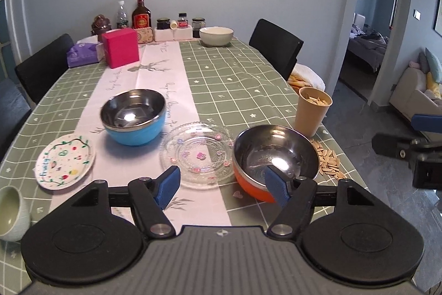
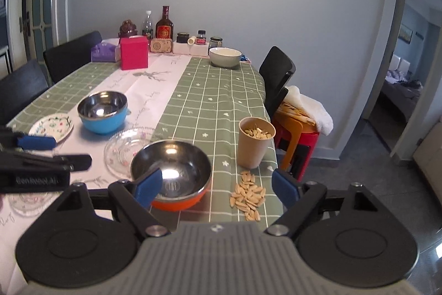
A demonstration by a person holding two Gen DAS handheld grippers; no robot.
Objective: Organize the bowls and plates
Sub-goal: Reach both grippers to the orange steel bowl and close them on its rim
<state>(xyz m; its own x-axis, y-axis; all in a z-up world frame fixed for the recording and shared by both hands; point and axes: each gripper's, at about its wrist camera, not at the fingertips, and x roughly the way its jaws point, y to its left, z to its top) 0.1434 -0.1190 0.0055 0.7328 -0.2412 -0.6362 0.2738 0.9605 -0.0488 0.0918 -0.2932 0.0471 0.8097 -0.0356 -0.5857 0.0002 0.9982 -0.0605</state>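
Three bowls (image 1: 134, 115), two plates (image 1: 65, 161), one cup (image 1: 313, 111) visible.

Looks down a bench (image 1: 248, 79) in green check cloth. Left gripper (image 1: 222, 184) wide apart, nothing between blue fingers (image 1: 168, 181). Ahead: glass plate (image 1: 197, 151), orange bowl (image 1: 273, 156) touching its right edge, blue bowl (image 1: 134, 115), painted plate (image 1: 65, 161).

orange bowl (image 1: 272, 156), blue bowl (image 1: 134, 116), green checked tablecloth (image 1: 234, 73)
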